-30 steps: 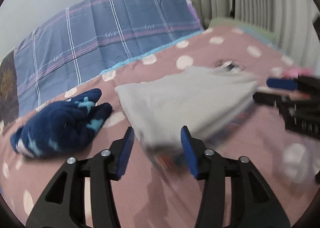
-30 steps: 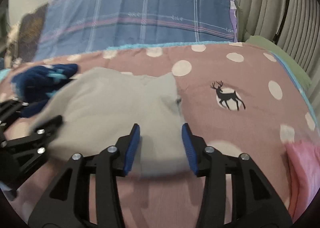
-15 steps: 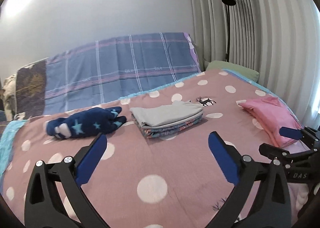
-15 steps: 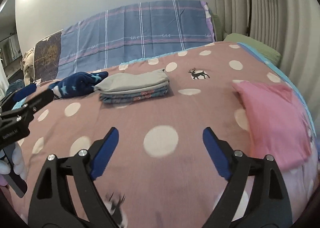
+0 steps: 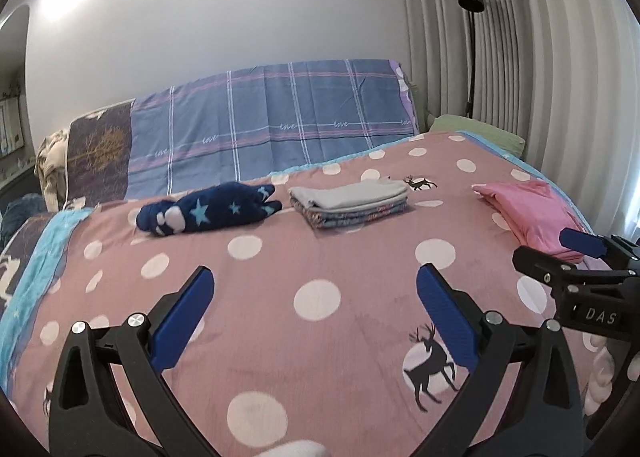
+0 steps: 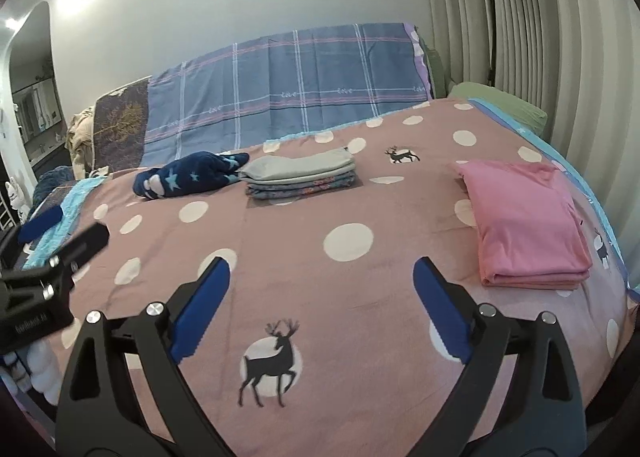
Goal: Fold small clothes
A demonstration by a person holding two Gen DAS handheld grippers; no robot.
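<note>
on the pink dotted bedspread [image 5: 320, 257], toward its far side, sits a neat stack of folded clothes [image 5: 349, 203], a grey piece on top and patterned layers underneath. just to its left lies a rolled dark blue fleece piece with pale stars [image 5: 208, 211]; in the right wrist view its tip looks to touch the stack's corner, though in the left wrist view a small gap shows, so i cannot tell which. a folded pink garment [image 6: 524, 223] rests well apart from the stack, near the right edge of the bed.

the left gripper [image 5: 314, 317] hovers above bare bedspread on the near side, jaws spread wide, nothing between its blue pads [image 5: 182, 321]. the right gripper [image 6: 320, 307] is likewise released, jaws wide and empty, with the pink garment just beyond its right finger. each gripper shows at the edge of the other's view.

behind the bed, a blue plaid cloth [image 5: 272, 125] drapes over the headboard, a green pillow [image 6: 500, 105] lies in the far right corner, and a black floor lamp [image 5: 472, 37] stands against the pleated curtains [image 5: 540, 77].
</note>
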